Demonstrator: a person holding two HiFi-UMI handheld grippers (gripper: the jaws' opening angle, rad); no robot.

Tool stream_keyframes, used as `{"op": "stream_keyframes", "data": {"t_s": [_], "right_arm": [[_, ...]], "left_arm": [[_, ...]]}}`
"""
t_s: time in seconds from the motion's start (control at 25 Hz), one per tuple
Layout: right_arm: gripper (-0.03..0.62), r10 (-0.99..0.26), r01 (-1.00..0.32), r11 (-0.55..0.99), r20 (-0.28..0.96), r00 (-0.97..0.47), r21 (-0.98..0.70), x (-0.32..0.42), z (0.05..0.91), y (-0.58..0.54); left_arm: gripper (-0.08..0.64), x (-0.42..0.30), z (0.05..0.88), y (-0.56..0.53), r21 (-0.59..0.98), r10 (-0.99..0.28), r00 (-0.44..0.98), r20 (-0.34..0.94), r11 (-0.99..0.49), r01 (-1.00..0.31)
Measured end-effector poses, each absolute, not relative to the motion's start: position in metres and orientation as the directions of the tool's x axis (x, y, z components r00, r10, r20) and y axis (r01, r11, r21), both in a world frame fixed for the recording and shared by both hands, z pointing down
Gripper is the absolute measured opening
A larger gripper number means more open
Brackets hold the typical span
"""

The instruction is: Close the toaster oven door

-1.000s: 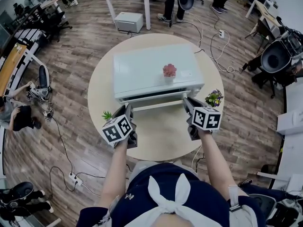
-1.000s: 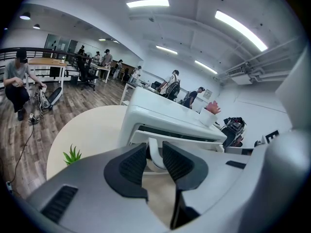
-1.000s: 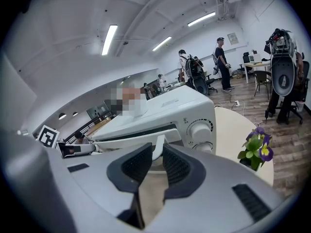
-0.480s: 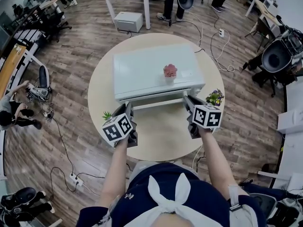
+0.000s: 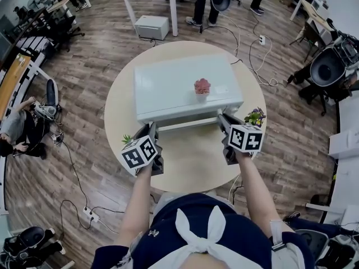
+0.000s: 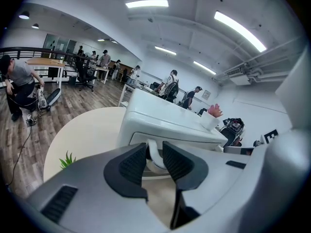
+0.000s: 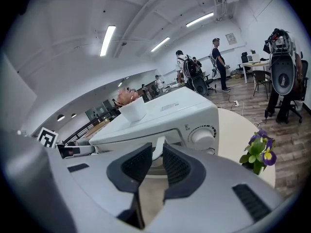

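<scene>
Head view, nearest first: noted a dark top (image 5: 224, 228) with a white bow, then two forearms (image 5: 137, 200) leading to the left gripper (image 5: 151, 128) and right gripper (image 5: 222, 118), each capped by a marker cube. Confirmed in the left gripper view: ribbed dark pads (image 6: 132, 166) pinching the left end of the handle (image 6: 154, 153). Confirmed likewise in the right gripper view: pads closed onto the white post at the right end. Judged the step as the tail of the closing swing. Found the door (image 7: 136, 139) standing almost upright against the front of the toaster oven (image 5: 179, 86), set mid-table; could not tell whether fully seated. Next move calls for a short, even push from both sides toward the box until the door seats, then release of the handle and a straight retreat without tugging it open. Logged materials: smooth glossy white shell, boxy with rounded edges; round ribbed knob (image 7: 201, 136); slim curved white bar for the handle; matte black plastic jaws. Farther out: small white pot with pink flower (image 5: 201, 87) on top, purple-flowered plant (image 5: 254, 116), green sprig (image 5: 127, 137), pale round table (image 5: 190, 170), wood-plank floor (image 5: 90, 83).
</scene>
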State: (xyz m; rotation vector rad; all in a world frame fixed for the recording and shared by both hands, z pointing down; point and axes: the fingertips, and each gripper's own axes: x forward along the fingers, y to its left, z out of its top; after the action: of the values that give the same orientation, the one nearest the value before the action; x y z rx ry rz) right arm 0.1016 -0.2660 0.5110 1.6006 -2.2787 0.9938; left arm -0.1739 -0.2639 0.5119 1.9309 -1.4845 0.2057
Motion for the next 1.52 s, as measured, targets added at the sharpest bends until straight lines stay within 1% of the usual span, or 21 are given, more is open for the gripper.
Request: {"op": "stream_keyframes", "data": {"t_s": [0.28, 0.44, 0.56, 0.72, 1.0, 1.4, 1.52], "right_arm": [[0.074, -0.770, -0.891, 0.192, 0.500, -0.397, -0.411, 0.102, 0.511, -0.269], [0.074, -0.774, -0.901, 0.192, 0.505, -0.383, -0.389, 0.103, 0.512, -0.270], [0.074, -0.781, -0.907, 0.202, 0.498, -0.377, -0.370, 0.102, 0.511, -0.268], [0.077, -0.792, -0.916, 0.210, 0.490, -0.365, -0.343, 0.102, 0.505, -0.269], [0.072, -0.824, -0.927, 0.237, 0.444, -0.351, -0.291, 0.101, 0.487, -0.266], [0.041, -0.854, -0.915, 0.324, 0.340, -0.393, -0.241, 0.081, 0.452, -0.243], [0.019, -0.856, -0.907, 0.355, 0.312, -0.413, -0.226, 0.071, 0.445, -0.233]], "left_arm": [[0.104, -0.172, 0.512, -0.266, 0.414, -0.802, 0.342, 0.490, -0.131, -0.901], [0.106, -0.170, 0.510, -0.267, 0.376, -0.818, 0.344, 0.461, -0.171, -0.911], [0.104, -0.170, 0.509, -0.267, 0.339, -0.820, 0.337, 0.463, -0.188, -0.922], [0.106, -0.171, 0.506, -0.268, 0.335, -0.814, 0.337, 0.474, -0.187, -0.923], [0.141, -0.164, 0.484, -0.269, 0.293, -0.849, 0.322, 0.419, -0.209, -0.933], [0.141, -0.150, 0.454, -0.243, 0.193, -0.895, 0.300, 0.329, -0.248, -0.949], [0.135, -0.143, 0.450, -0.231, 0.173, -0.900, 0.303, 0.314, -0.259, -0.950]]}}
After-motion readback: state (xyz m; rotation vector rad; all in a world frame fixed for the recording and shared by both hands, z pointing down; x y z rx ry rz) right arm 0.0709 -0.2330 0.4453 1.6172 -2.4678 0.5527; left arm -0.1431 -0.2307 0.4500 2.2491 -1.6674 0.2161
